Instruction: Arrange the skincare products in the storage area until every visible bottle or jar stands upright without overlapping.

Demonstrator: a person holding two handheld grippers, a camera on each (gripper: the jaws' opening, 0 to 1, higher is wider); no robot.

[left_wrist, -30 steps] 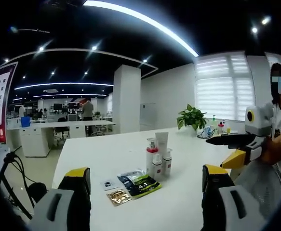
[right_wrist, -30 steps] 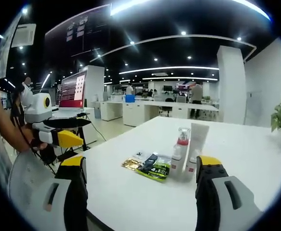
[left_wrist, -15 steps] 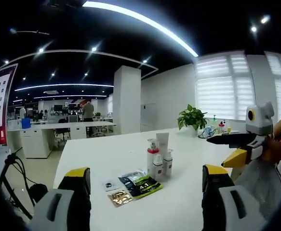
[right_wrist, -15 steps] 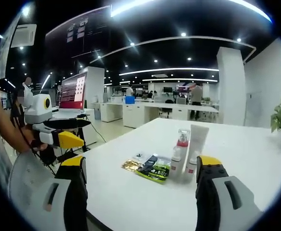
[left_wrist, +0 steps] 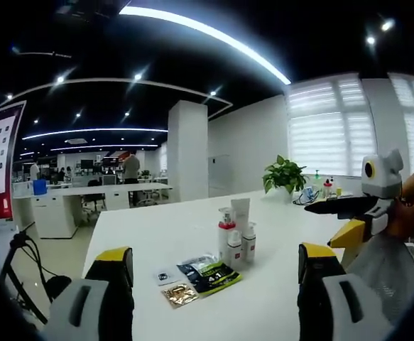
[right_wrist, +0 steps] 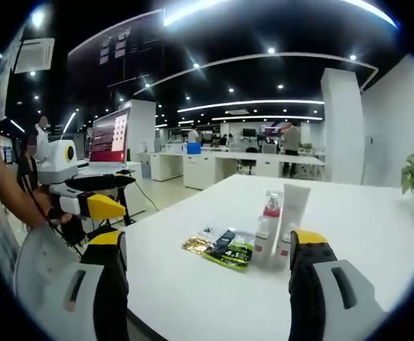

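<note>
Open-plan office all around, ceiling lights glowing, and a long white table (left_wrist: 192,227) runs out ahead. On it, in the left gripper view, a tight cluster of skincare products stands upright: a pump bottle with a red collar (left_wrist: 225,229), a tall white tube (left_wrist: 240,211) just behind it, and two small white bottles (left_wrist: 241,245) in front, all close together. Just beside them, nearer the camera, flat packets lie on the tabletop: a dark green sachet (left_wrist: 210,274), a gold sachet (left_wrist: 180,295) and a small white packet (left_wrist: 164,275). A potted plant (left_wrist: 285,175) sits at the far end by the window blinds.

Left gripper (left_wrist: 214,284) is held well back from the products, jaws spread wide with nothing between them. Over on the right of that view the right gripper (left_wrist: 349,213) hangs in a person's hand, above the table edge, well apart from the bottles.

Switch to the right gripper view: the same cluster (right_wrist: 278,224) stands upright beyond the right jaw, sachets (right_wrist: 224,249) lying to its left. Right gripper (right_wrist: 207,280) jaws also gape wide, empty. Left gripper (right_wrist: 86,195) shows at the left, held off the table
</note>
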